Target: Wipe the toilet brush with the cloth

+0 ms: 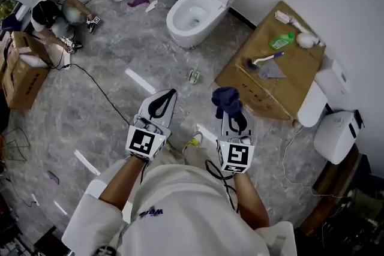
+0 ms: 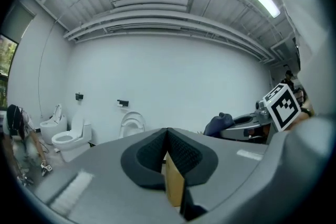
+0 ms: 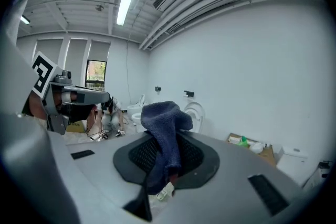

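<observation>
So the jaws on my right gripper (image 1: 234, 119) were clamped on the blue cloth (image 1: 226, 100), my left gripper (image 1: 162, 102) closed on nothing.

Head view: overhead, facing steeply down, close above left gripper (image 1: 171, 93) and right gripper (image 1: 230, 112); toilet (image 1: 195, 9) at the far side.
Left gripper view: low behind its own jaws, roughly level, facing the far wall (image 2: 173, 86); right gripper at its right edge.
Right gripper view: same mounting; left gripper at its left edge.
All 3 share the toilet.
</observation>
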Tool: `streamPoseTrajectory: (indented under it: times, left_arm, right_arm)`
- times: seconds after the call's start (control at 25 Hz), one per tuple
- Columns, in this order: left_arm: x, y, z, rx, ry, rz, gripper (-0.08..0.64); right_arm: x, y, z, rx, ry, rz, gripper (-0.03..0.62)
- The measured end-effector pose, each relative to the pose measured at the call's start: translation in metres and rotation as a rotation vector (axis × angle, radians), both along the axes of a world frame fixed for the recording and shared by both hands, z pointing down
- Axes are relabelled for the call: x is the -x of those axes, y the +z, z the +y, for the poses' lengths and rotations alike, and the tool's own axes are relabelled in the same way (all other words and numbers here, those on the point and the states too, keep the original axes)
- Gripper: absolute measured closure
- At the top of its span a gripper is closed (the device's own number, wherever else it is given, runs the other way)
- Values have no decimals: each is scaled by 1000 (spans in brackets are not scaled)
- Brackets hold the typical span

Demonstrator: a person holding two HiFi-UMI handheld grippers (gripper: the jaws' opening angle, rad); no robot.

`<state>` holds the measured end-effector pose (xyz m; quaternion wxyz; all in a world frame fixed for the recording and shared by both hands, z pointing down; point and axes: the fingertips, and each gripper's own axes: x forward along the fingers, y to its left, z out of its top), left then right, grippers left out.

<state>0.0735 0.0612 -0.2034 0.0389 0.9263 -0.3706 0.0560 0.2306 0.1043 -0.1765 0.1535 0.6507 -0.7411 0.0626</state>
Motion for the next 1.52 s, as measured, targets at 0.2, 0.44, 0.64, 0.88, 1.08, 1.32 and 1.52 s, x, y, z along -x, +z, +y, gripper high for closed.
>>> streamPoseTrajectory:
  times: [0.2, 0.44, 0.64, 0.88, 1.08, 1.32, 1.52]
  left_arm:
    - [0, -19, 2, -44, 27, 16, 561]
    - [3, -35, 4, -82, 1, 38, 561]
    - [14, -35, -1, -81, -3, 25, 561]
    - [22, -35, -4, -75, -4, 17, 561]
    - [23, -37, -9, -84, 3, 20, 561]
    - [26, -40, -11, -91, 12, 22, 561]
    - [24, -40, -13, -95, 23, 21, 561]
  right_arm:
    - [-6, -17, -7, -58, 29, -22, 523]
    - [-11, -37, -8, -112, 44, -41, 525]
    - [-13, -49, -10, -141, 56, -40, 525]
    - [-17, -55, -13, -148, 74, -38, 525]
    - [-15, -58, -16, -154, 78, -32, 526]
    - [-8, -63, -15, -159, 70, -22, 526]
    - [-7, -61, -15, -157, 72, -17, 526]
